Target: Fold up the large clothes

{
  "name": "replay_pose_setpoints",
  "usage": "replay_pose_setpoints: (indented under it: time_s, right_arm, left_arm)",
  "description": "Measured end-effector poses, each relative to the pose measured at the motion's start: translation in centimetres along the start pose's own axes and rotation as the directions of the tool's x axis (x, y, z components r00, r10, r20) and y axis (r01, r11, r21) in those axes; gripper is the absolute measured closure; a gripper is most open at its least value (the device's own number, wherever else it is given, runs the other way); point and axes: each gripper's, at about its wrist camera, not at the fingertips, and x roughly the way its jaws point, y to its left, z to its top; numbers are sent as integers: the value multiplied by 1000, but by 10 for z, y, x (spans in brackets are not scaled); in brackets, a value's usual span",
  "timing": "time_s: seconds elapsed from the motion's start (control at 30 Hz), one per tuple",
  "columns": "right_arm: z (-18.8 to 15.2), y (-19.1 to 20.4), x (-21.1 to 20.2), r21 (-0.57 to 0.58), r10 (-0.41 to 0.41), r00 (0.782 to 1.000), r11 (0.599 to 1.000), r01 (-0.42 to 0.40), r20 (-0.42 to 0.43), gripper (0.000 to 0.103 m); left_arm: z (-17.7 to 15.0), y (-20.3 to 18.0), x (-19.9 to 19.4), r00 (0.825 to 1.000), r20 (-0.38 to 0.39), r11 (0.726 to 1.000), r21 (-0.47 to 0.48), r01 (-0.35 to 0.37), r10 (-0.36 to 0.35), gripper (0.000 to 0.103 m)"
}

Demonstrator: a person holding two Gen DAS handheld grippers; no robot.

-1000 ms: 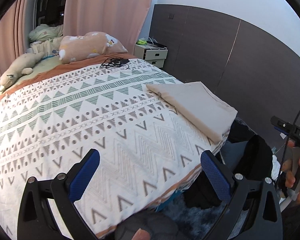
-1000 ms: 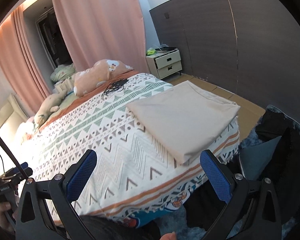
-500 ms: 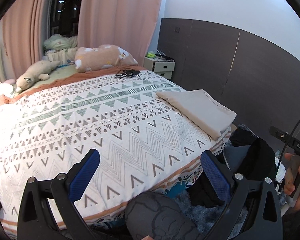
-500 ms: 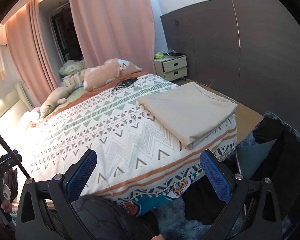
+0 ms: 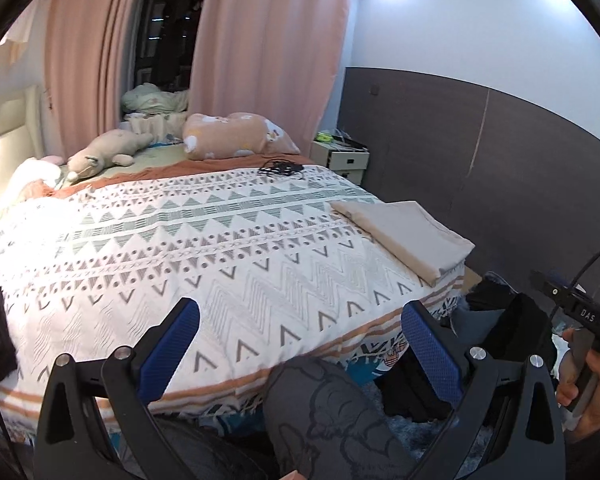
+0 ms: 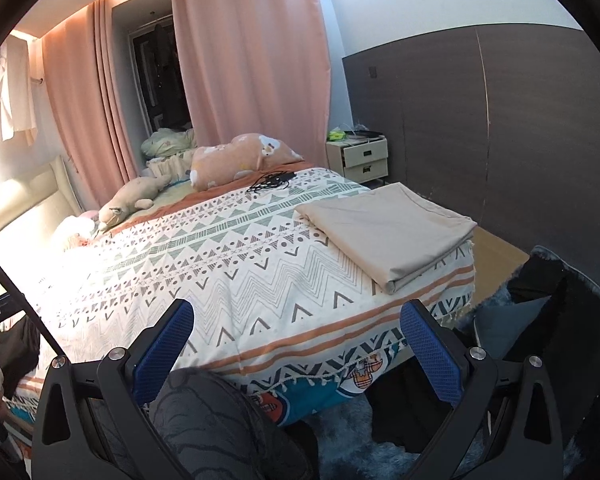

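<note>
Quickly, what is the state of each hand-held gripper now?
Left hand-held gripper: open, holding nothing.
Right hand-held gripper: open, holding nothing.

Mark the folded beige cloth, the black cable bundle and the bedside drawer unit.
folded beige cloth point(image 6: 384, 224), right wrist view, middle of its top face
black cable bundle point(image 6: 270, 182), right wrist view, centre of tangle
bedside drawer unit point(image 6: 360, 158), right wrist view, drawer front

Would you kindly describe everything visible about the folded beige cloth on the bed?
The beige cloth is plain, smooth woven-looking fabric, folded into a flat rectangle of several layers, with stacked edges showing at its near corner. It lies flat on the patterned bedspread at the bed's foot corner nearest the dark wall panel. Nothing rests on it, and neither gripper touches it.
</note>
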Motion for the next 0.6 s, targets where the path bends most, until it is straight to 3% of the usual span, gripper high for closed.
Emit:
replay_pose_setpoints:
  time_s: [0.43,0.6]
  right_arm:
    - [-45,18,-19,-37,33,999,999,-32,27,0]
    - [-64,27,-24,-45,42,999,998,-41,31,0]
  left_arm:
    - [-61,13,-58,988,100,993,-20,-119,120,0]
    - [-75,13,-69,987,104,993,-22,-117,119,0]
